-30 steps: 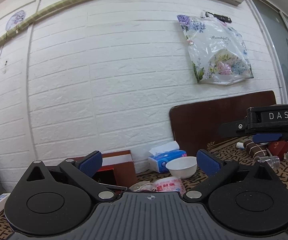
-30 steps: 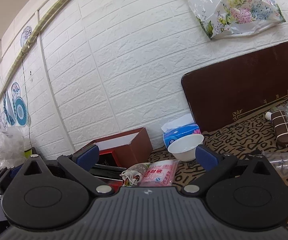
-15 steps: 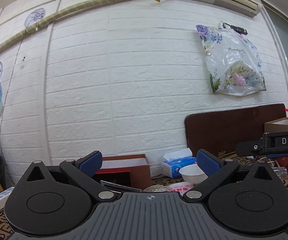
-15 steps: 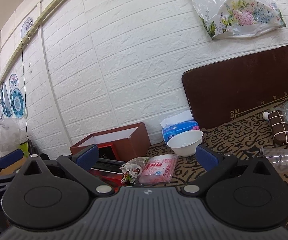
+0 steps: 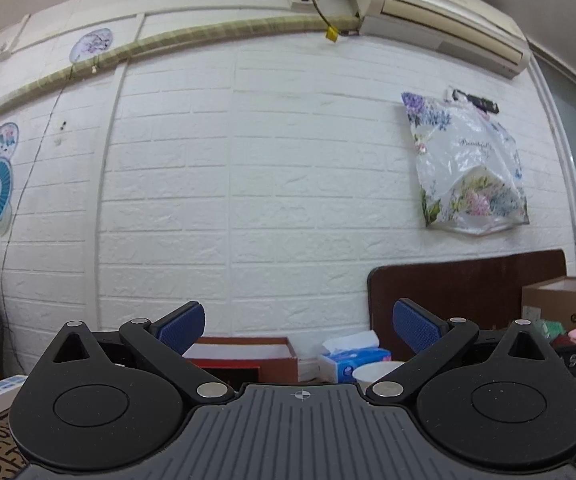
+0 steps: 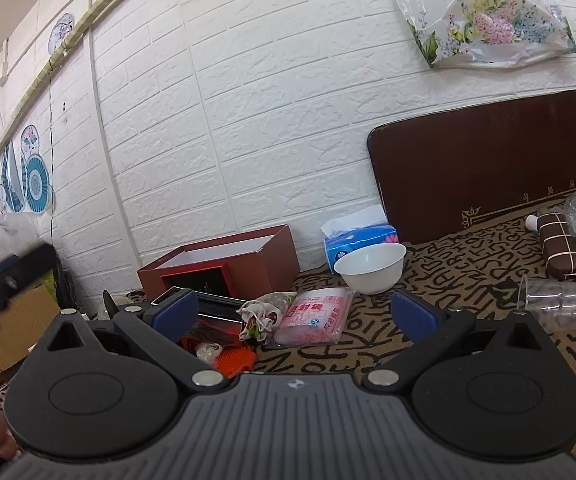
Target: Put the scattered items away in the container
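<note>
You're at the start of a pick, nothing grasped yet. Taking the red box [image 6: 224, 268] by the wall as the landmark and going L to R: your left gripper [image 5: 300, 328] is spread wide w/ nothing between its pads, aimed high at the wall, so it sees only the box top and little of the table. In front of the box and a bit R lie an orange brush [image 6: 235, 360], a crumpled floral pouch [image 6: 262, 312] and a pink packet [image 6: 315, 314], pouch and packet touching. Your right gripper [image 6: 294, 316] is also released and empty, lined up on those two. Further R of the box: tissue pack [image 6: 362, 238], white bowl [image 6: 371, 266] just in front of it, then a clear cup [image 6: 554, 300] on its side, well apart. The box looks like the container, I judge. Next move, prob: drop the R gripper down, straddle the packet or pouch alone, clench, carry it L to the box. Tilt the L one down first so you can see.
</note>
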